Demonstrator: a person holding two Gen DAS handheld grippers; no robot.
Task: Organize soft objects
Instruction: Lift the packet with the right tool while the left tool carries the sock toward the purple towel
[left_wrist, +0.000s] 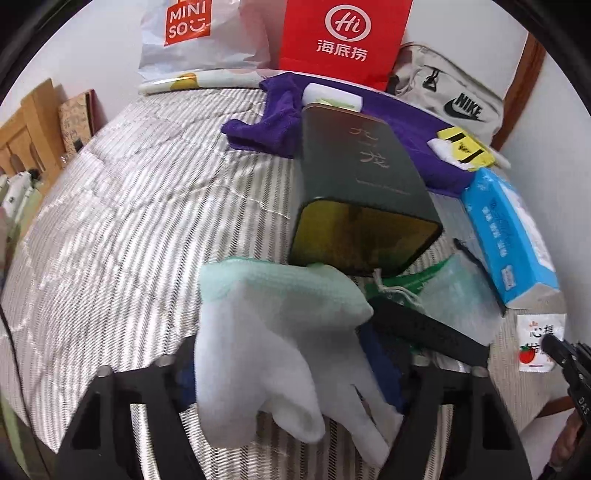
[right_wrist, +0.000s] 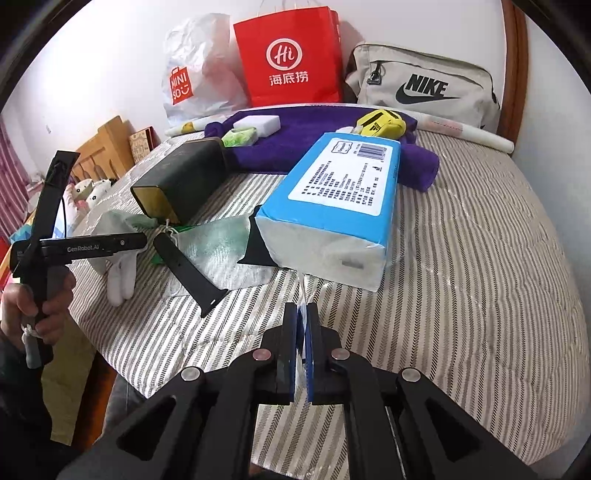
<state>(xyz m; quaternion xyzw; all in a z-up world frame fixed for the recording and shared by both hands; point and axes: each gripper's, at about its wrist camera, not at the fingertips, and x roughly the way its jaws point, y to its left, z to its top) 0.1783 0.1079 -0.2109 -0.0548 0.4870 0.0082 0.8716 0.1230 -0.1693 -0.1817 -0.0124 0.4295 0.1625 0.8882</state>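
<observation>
Progress early: left gripper (left_wrist: 295, 373) loosely around white-green sock (left_wrist: 280, 332), right gripper (right_wrist: 302, 332) clenched on thin white wrapper; purple towel (right_wrist: 314, 147), tissue pack (right_wrist: 332, 206) unsorted far.

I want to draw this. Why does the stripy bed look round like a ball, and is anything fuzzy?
Left wrist view: the fisheye lens bends the striped bedspread, and the near white cloth is slightly soft. Right wrist view: same bulge; the blue tissue pack is sharp.

A striped bed (right_wrist: 461, 258) carries a purple towel (right_wrist: 314, 140), a dark tin (right_wrist: 184, 177), a blue tissue pack (right_wrist: 340, 192), a clear pouch (right_wrist: 218, 251), and a white-green sock (left_wrist: 266, 332).
</observation>
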